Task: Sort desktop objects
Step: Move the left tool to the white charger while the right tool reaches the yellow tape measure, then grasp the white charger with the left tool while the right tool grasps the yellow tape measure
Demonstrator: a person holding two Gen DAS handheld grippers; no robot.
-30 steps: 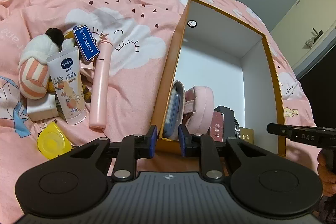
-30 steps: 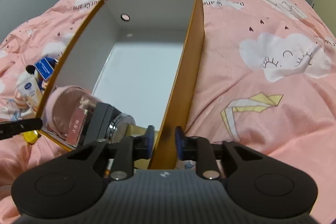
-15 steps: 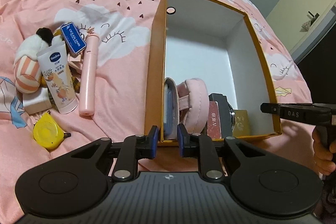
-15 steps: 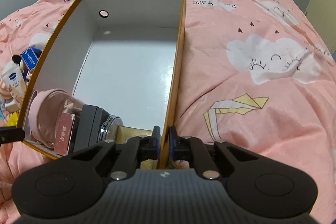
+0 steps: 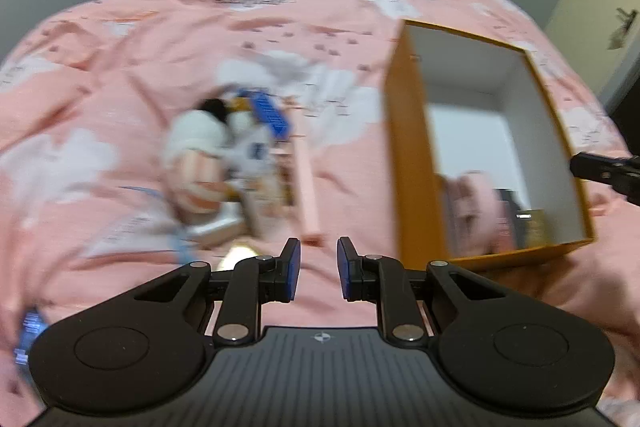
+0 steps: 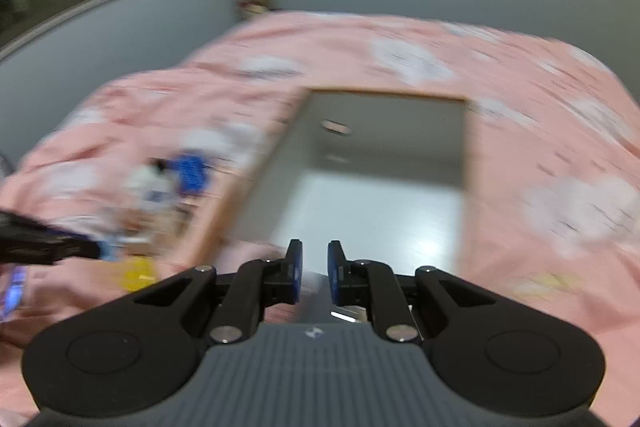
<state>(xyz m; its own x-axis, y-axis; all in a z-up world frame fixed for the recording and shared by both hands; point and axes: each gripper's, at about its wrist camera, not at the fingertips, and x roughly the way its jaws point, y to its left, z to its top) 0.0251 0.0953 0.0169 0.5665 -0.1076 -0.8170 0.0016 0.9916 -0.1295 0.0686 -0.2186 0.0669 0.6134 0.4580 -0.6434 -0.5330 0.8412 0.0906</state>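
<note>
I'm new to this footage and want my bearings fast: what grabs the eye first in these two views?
The orange box with its white inside stands open on the pink cloud-print bedspread, right of centre in the left wrist view, with a few things in its near end. To its left lies a blurred heap of small objects. Both tongs, left and right, hold nothing; the right jaws are opening.

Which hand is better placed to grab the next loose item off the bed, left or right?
Left, probably. The left gripper points at the loose pile, with the pink stick just ahead of its empty jaws. The right gripper, jaws opening and empty, faces into the orange box, with the pile off to its side.
</note>
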